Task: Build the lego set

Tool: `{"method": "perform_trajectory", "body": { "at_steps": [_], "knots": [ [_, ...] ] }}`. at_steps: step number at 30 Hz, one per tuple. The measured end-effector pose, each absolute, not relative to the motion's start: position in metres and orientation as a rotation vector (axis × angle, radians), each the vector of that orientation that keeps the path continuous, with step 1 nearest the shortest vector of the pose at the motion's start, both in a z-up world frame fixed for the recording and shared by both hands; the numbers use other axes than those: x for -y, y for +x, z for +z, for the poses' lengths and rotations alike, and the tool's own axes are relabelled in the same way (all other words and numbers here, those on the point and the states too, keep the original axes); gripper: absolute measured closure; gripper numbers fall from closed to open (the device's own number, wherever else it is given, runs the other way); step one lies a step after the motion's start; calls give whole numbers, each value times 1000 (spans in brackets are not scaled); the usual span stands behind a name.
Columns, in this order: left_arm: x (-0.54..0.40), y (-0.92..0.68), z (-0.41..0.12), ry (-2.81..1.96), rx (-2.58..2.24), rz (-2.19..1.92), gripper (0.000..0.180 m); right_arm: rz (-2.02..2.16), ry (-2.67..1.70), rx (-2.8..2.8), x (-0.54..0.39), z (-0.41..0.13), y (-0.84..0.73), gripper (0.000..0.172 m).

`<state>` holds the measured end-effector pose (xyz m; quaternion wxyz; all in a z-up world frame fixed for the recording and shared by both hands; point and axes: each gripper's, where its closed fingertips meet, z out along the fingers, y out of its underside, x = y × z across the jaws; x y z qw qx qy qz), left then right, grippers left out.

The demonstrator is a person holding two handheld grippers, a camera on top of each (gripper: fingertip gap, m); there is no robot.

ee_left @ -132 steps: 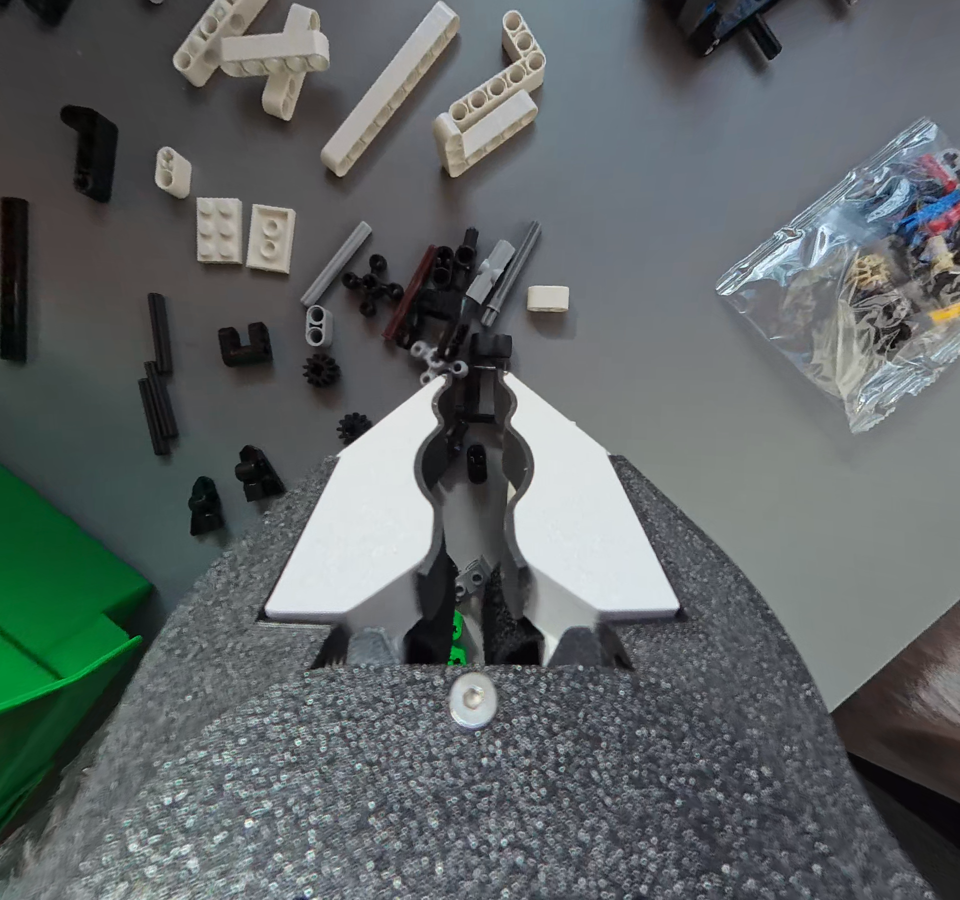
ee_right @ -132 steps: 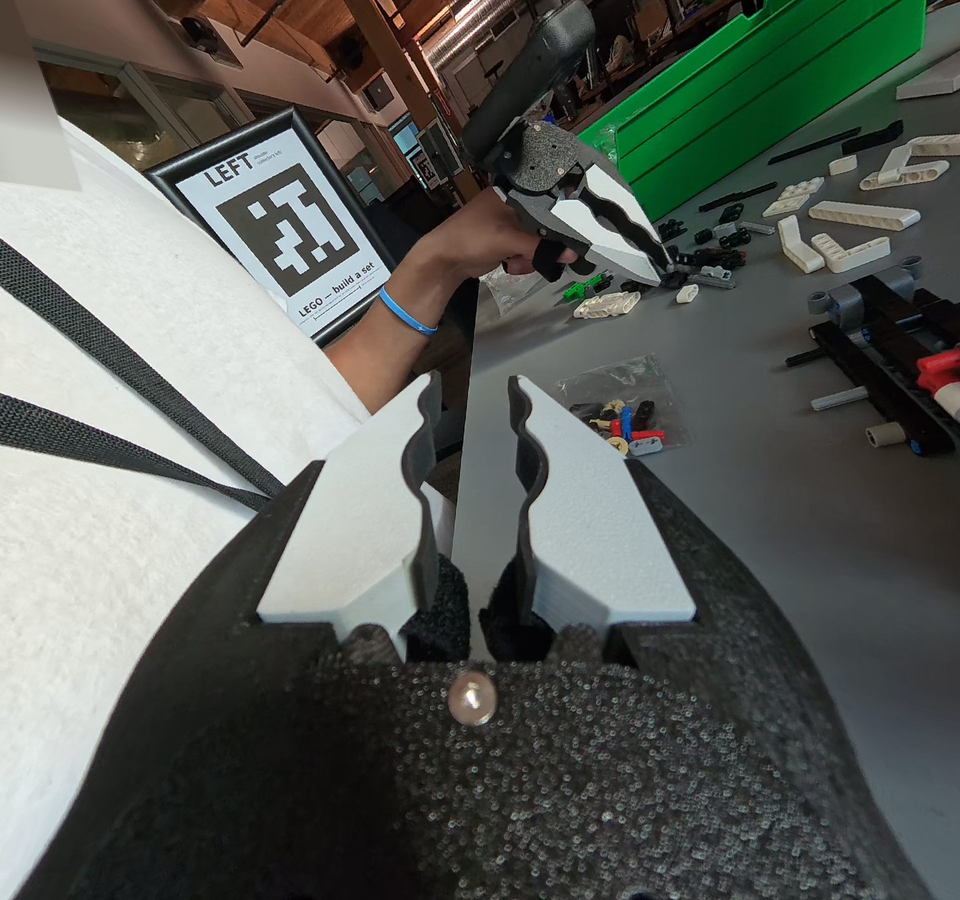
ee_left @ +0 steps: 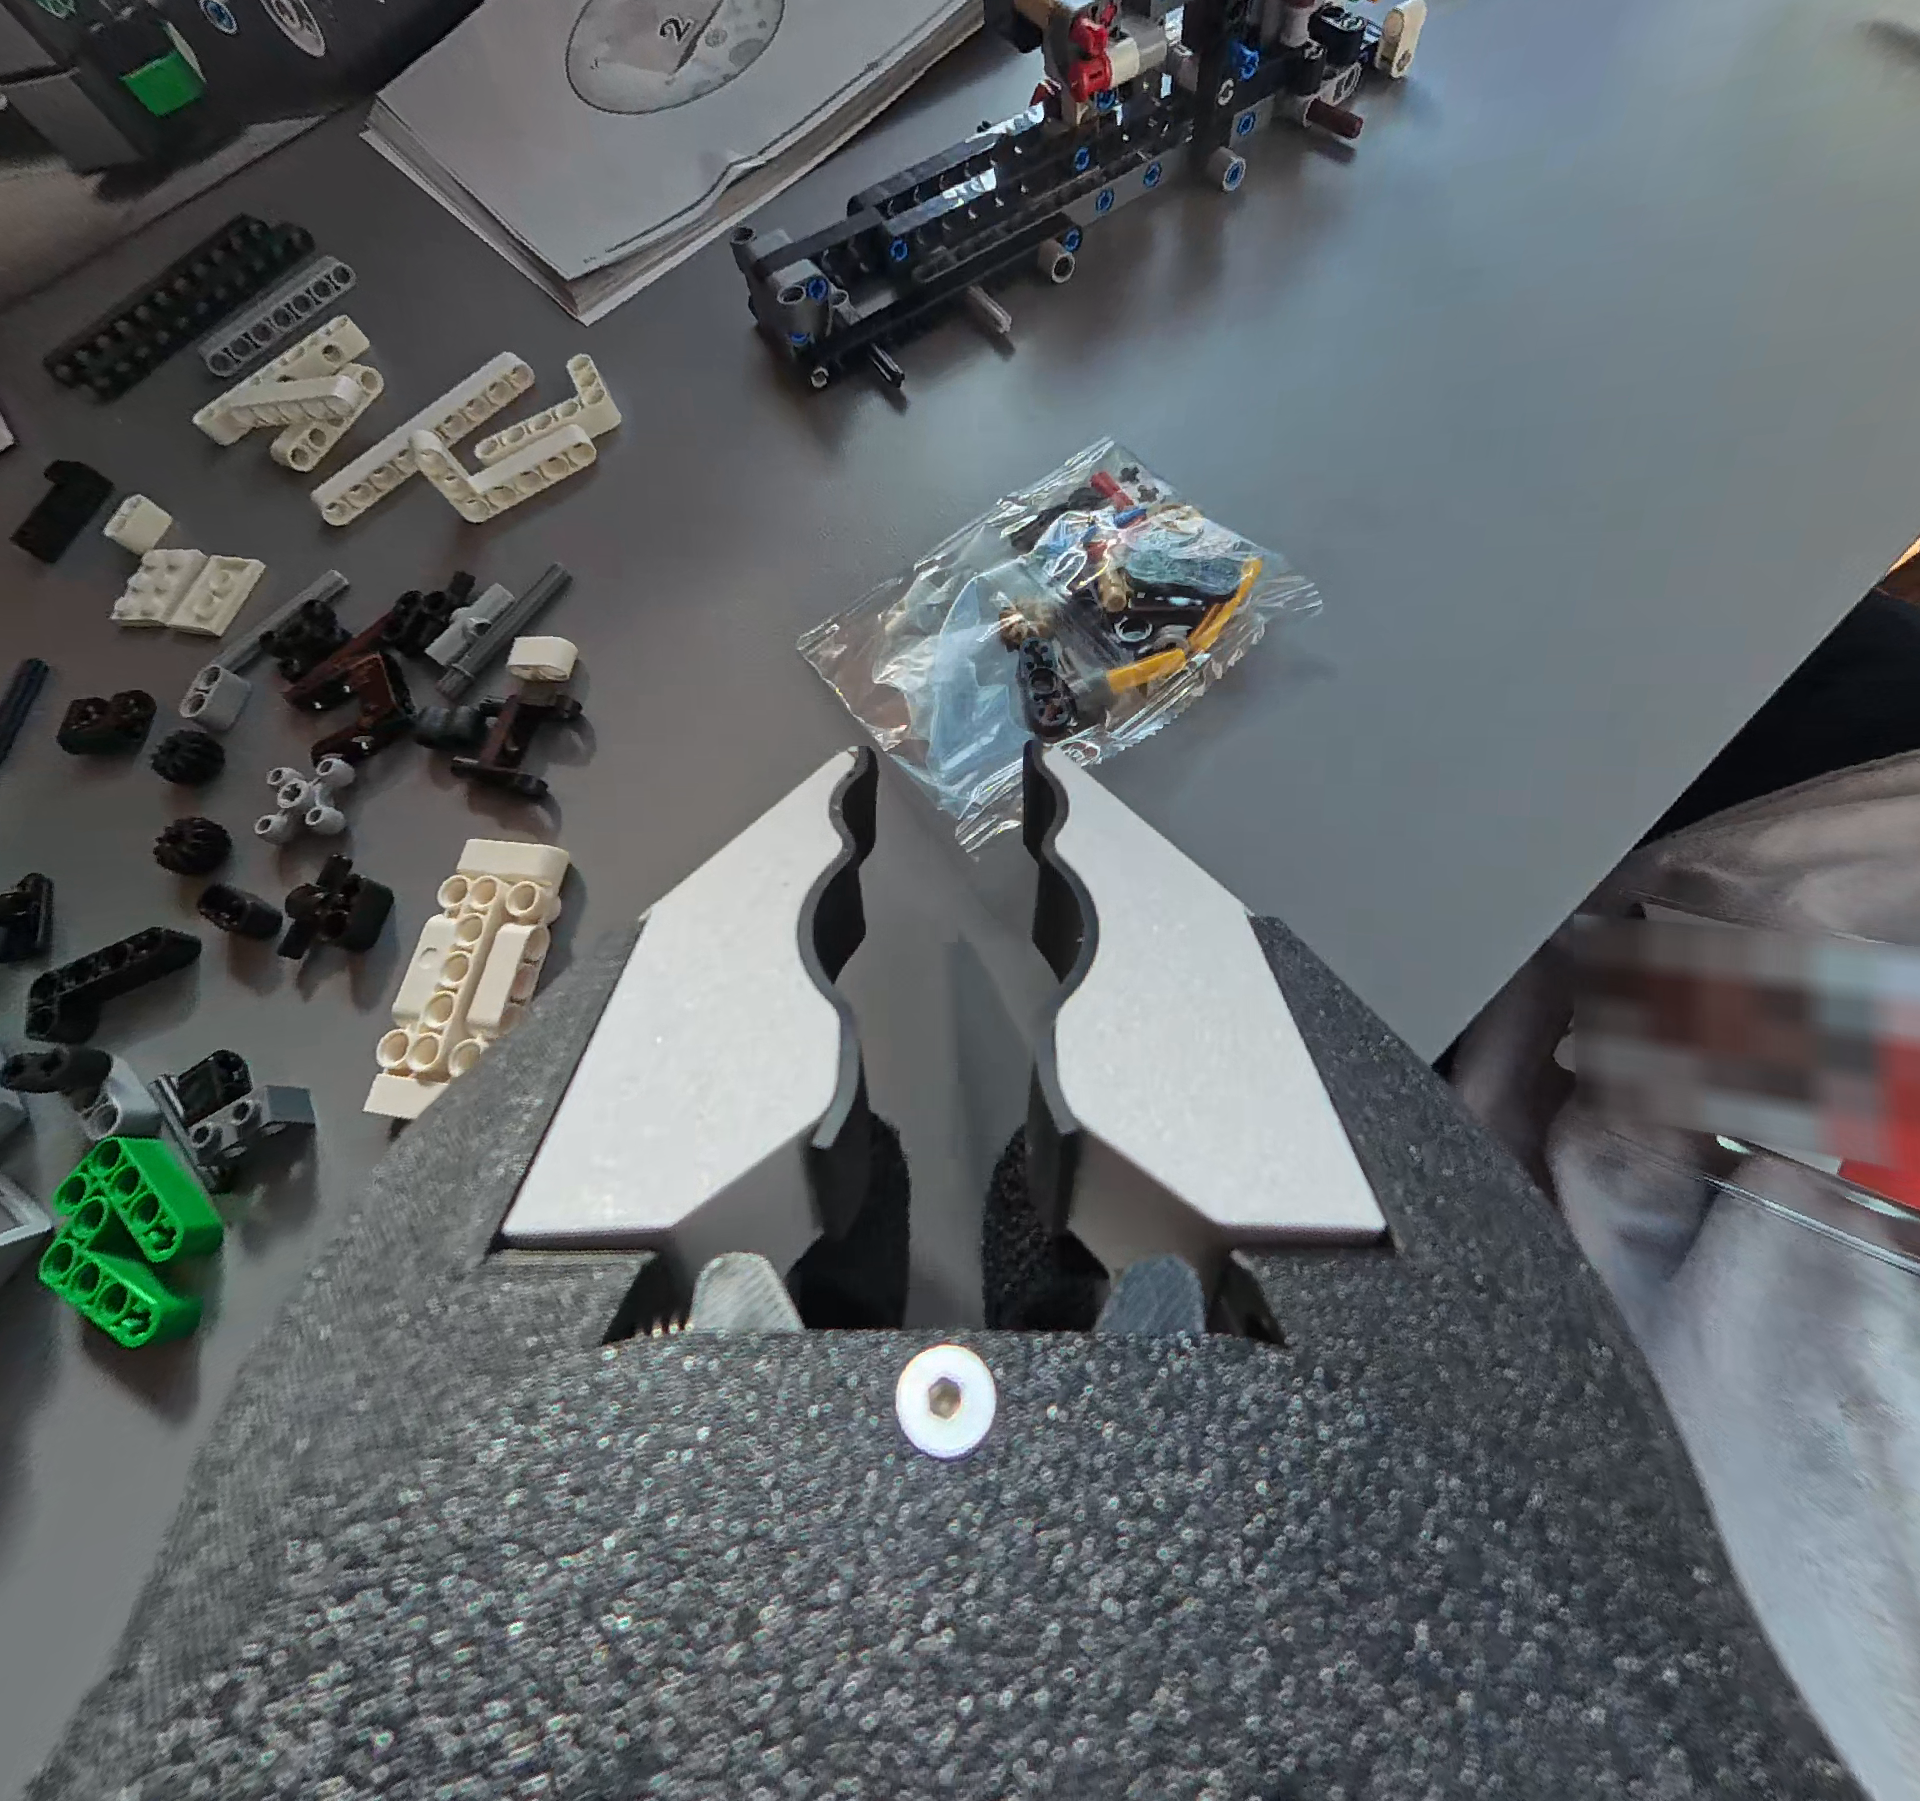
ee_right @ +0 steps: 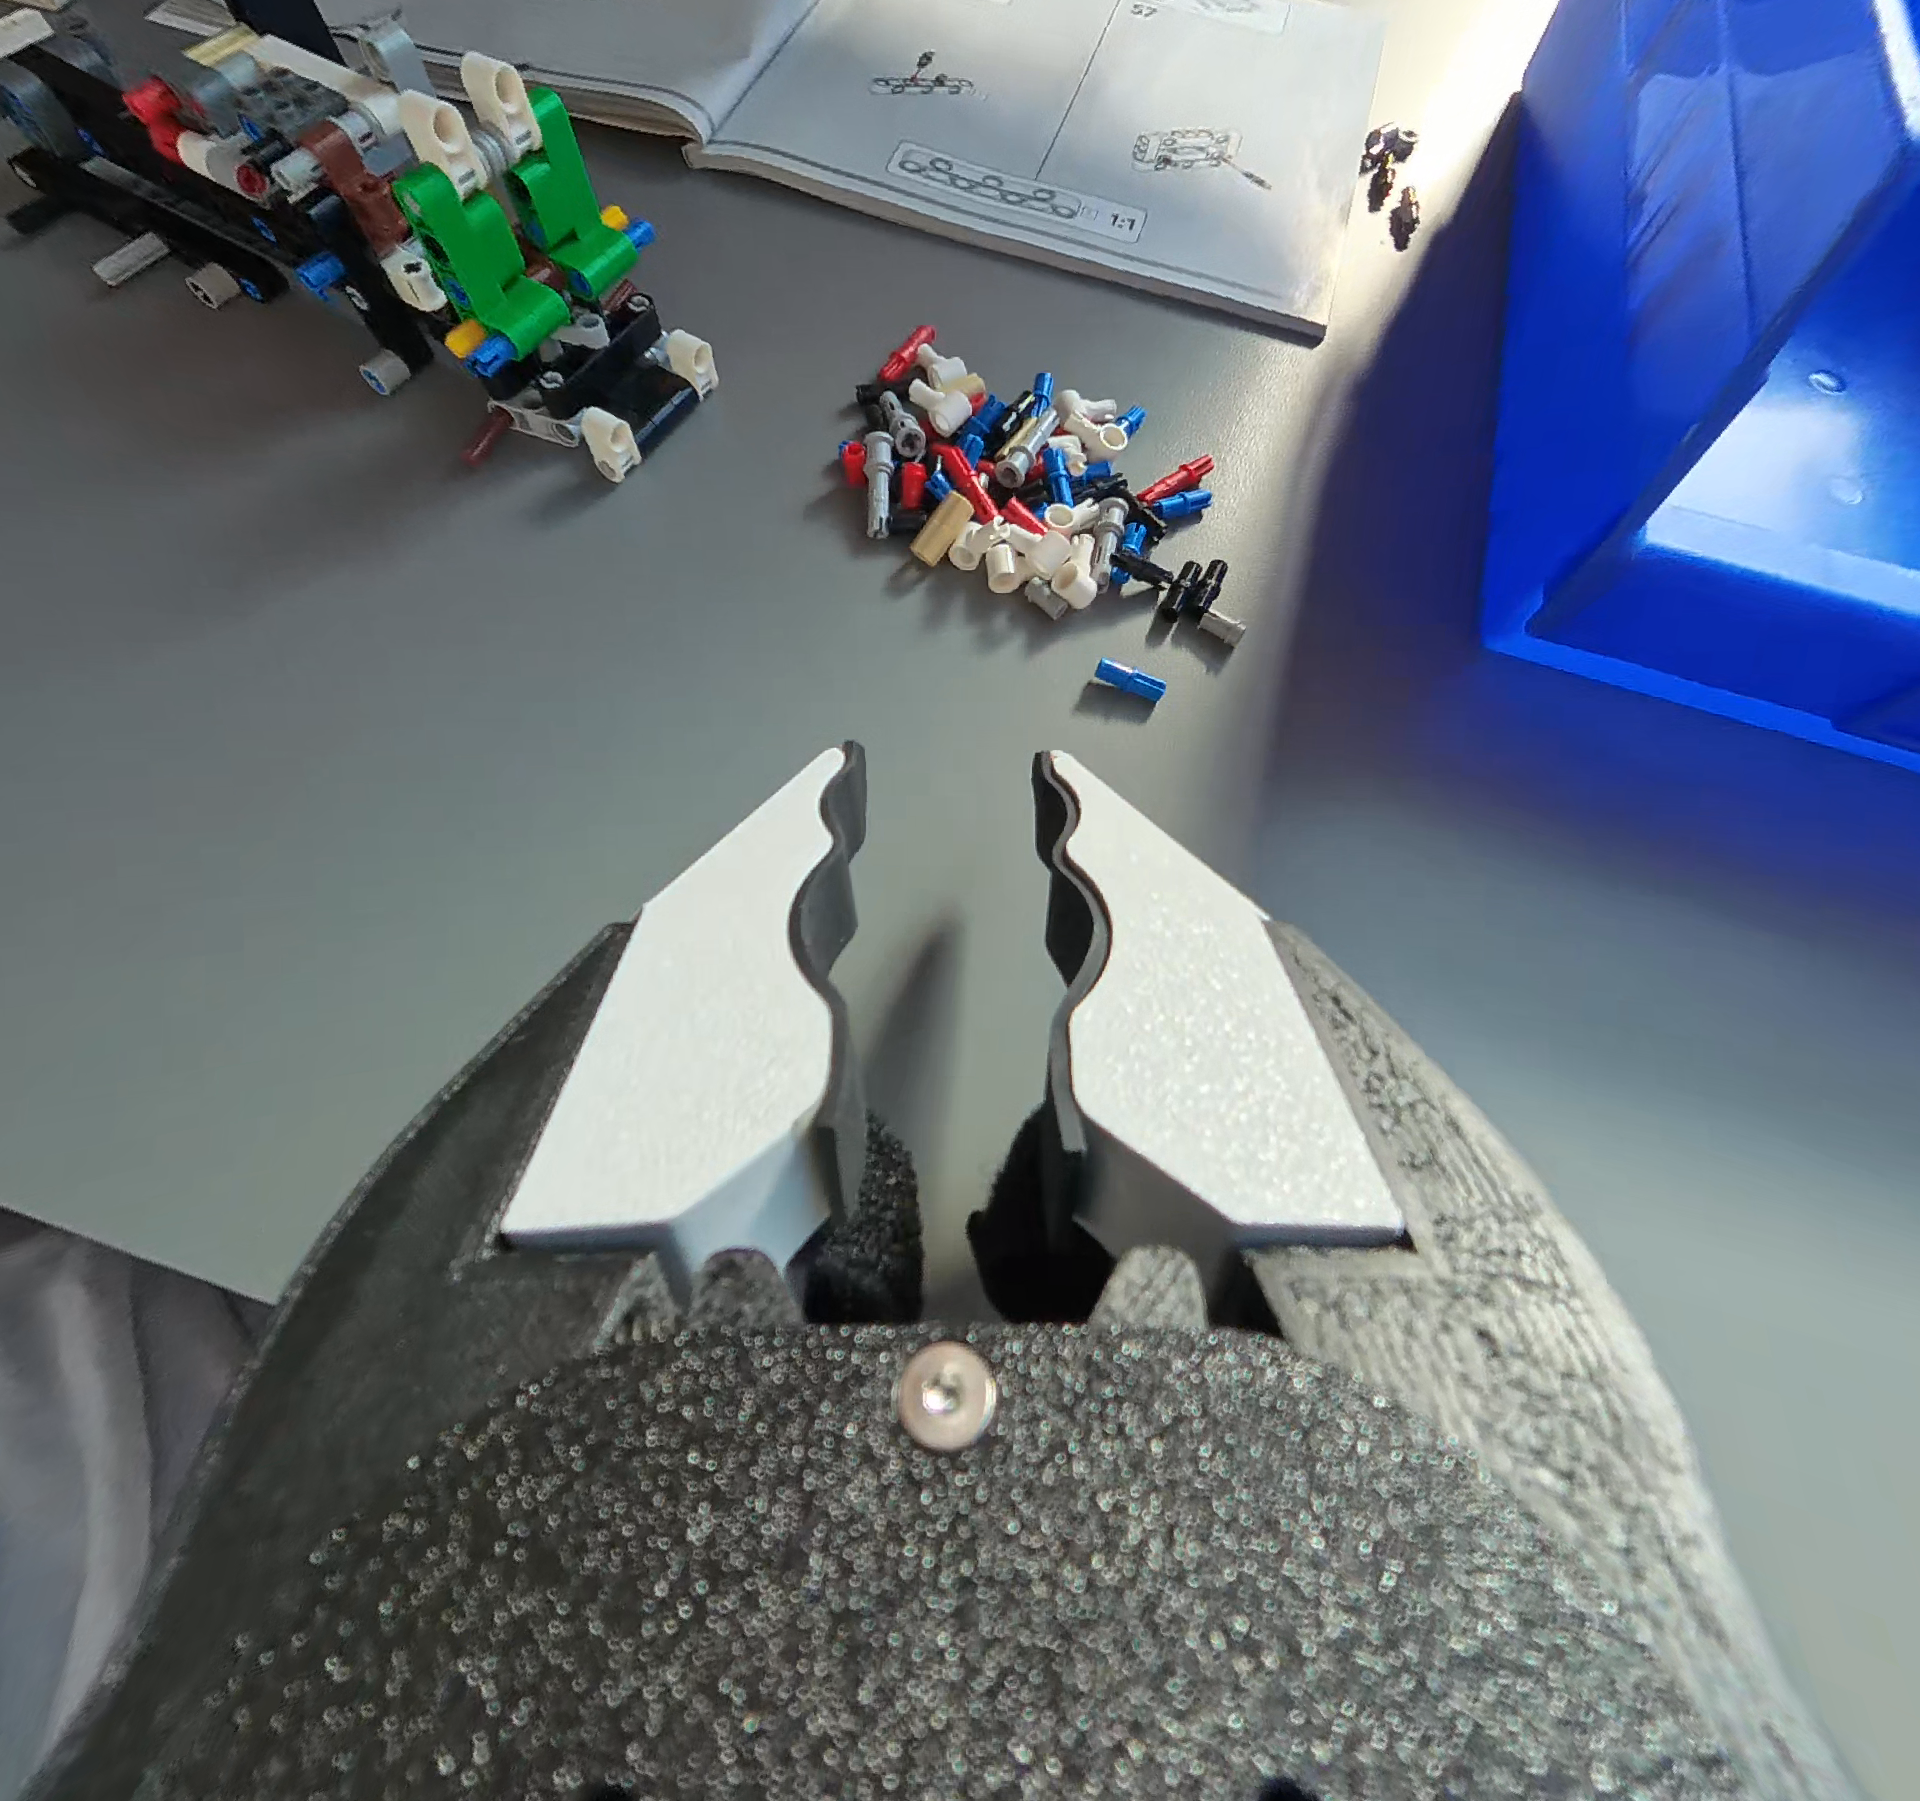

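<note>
My left gripper [ee_left: 951,764] is open and empty, held above the grey table [ee_left: 1455,504]. Just beyond its fingertips lies a clear plastic bag [ee_left: 1070,619] of small mixed parts; the bag's near corner shows between the tips, and the pads do not touch it. My right gripper [ee_right: 948,764] is open and empty above bare table [ee_right: 416,712]. A single blue pin [ee_right: 1130,681] lies a little ahead and to its right. Beyond that is a pile of small red, blue, white and black pins [ee_right: 1039,484].
A partly built model [ee_left: 1039,182] stands at the back, also in the right wrist view [ee_right: 468,245]. Loose white beams [ee_left: 447,432], black pieces [ee_left: 384,660], a white block [ee_left: 473,972] and green pieces [ee_left: 125,1232] lie left. Open booklet [ee_right: 1039,89], blue bin [ee_right: 1714,349]. My right fingertips sit around 35 cm from my left ones.
My left gripper has pulled up and back from the black pieces it was down among, and now faces the bag with wider jaws. My right gripper has swung from facing sideways down to the table by the pin pile.
</note>
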<state>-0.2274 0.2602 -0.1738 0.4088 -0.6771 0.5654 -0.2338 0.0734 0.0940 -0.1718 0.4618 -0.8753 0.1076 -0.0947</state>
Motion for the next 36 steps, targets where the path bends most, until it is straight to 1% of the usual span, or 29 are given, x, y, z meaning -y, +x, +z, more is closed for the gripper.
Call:
{"method": "perform_trajectory", "body": {
  "at_steps": [6,9,14,19,29,36],
  "knots": [
    [-263,-224,-163,-1629,-1393,-562,159,-301,-2206,-264,-94,-179,78,140],
    [-263,-224,-168,-1668,-1404,-587,159,-310,-2219,-277,-94,-181,80,140],
    [-262,-225,-166,-1687,-1390,-658,159,-271,-2258,-290,-95,-187,79,139],
    [-261,-226,-166,-1668,-1391,-643,159,-183,-2264,-328,-96,-188,79,140],
    [-258,-228,-160,-1627,-1368,-669,159,-176,-2271,-330,-98,-188,80,141],
    [-225,-186,-133,-1486,-1600,-824,156,-189,-2239,-356,-97,-182,89,139]
  ]
}}
